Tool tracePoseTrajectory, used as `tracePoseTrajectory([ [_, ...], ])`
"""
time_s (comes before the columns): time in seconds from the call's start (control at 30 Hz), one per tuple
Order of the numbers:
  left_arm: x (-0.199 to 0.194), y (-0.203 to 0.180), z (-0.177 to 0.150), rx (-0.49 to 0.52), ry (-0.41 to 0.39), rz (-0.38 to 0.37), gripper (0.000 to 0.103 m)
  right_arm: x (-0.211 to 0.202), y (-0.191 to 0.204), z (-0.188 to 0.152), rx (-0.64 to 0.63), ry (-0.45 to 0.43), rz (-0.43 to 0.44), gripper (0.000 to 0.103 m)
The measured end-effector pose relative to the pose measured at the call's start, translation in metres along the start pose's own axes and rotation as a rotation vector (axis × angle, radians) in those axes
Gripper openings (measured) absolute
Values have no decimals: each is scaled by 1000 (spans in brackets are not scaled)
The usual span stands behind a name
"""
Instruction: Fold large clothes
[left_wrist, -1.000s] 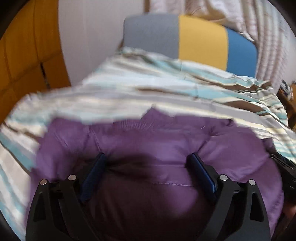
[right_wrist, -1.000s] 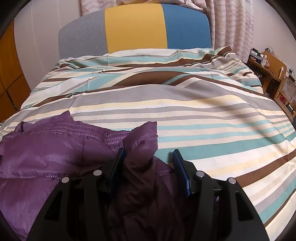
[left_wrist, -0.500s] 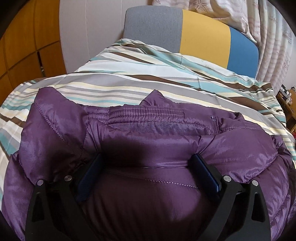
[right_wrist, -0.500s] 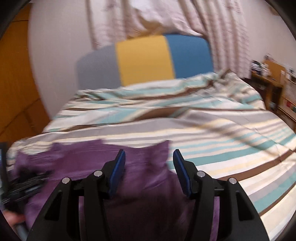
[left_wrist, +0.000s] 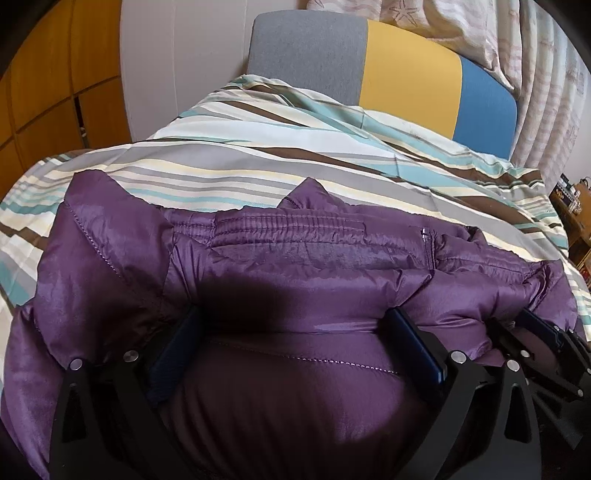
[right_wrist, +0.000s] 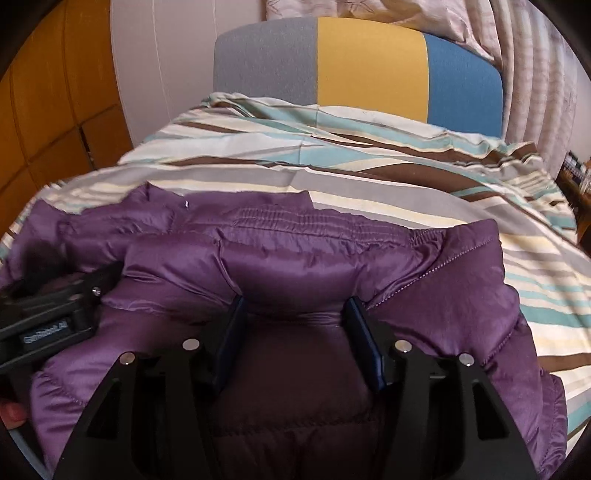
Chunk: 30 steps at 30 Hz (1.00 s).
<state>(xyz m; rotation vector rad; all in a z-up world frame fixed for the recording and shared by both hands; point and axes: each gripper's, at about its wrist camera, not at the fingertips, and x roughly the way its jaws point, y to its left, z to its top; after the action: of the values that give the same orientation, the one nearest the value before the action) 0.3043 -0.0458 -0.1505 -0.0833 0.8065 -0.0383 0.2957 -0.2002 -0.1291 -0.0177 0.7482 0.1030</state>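
A shiny purple puffer jacket (left_wrist: 295, 258) lies bunched on the striped bedspread (left_wrist: 258, 162), its elastic hem facing the headboard. My left gripper (left_wrist: 295, 332) is open, jaws wide apart, pressed down on the jacket with padding bulging between the fingers. My right gripper (right_wrist: 295, 317) is open too, also resting on the jacket (right_wrist: 314, 258), with fabric between its blue pads. Each gripper shows in the other's view: the right one at the lower right of the left wrist view (left_wrist: 546, 343), the left one at the left edge of the right wrist view (right_wrist: 48, 317).
A grey, yellow and blue headboard (left_wrist: 369, 62) stands at the far end of the bed. Orange wooden cabinets (left_wrist: 44, 92) line the left wall. Curtains (left_wrist: 546, 92) hang at the right, with a cluttered wooden shelf (left_wrist: 569, 199) beside the bed.
The right gripper has let go of a pinched fold and moved left onto the jacket body beside the left gripper. The jacket now lies flatter and wider. The left gripper has barely moved.
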Motion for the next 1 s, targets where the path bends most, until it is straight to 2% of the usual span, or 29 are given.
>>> tracePoseTrajectory([
  [0.1,-2,-1,0,3,12,5,99,4,-2,0,-1,0,-4,56],
  [0.2,-13,-2,-1,48,43,10,99,5,-5,0,8,1,10,56],
  [0.27,-29,4,-2,85,33,13,99,5,-5,-1,12,1,13,56],
  [0.37,-44,26,1,99,-29,102,99,3,-6,-1,14,-4,15,56],
  [0.4,-45,38,4,83,-38,152,99,3,-6,-1,16,-4,17,56],
  [0.47,-35,59,5,20,-9,190,99,2,-6,-2,15,-6,15,57],
  [0.57,-17,79,-1,-76,17,123,100,0,-5,-2,13,-10,14,57],
  [0.7,-10,79,-3,-75,22,115,100,-2,-6,-3,15,-16,13,58],
  [0.83,-9,85,-3,-100,18,76,100,-28,-12,-4,35,-104,32,76],
  [0.93,-10,85,-4,-111,16,60,100,-45,-33,-1,62,-138,-5,76],
  [1.0,-11,84,-5,-109,14,61,100,-43,-51,-2,82,-122,-75,76],
])
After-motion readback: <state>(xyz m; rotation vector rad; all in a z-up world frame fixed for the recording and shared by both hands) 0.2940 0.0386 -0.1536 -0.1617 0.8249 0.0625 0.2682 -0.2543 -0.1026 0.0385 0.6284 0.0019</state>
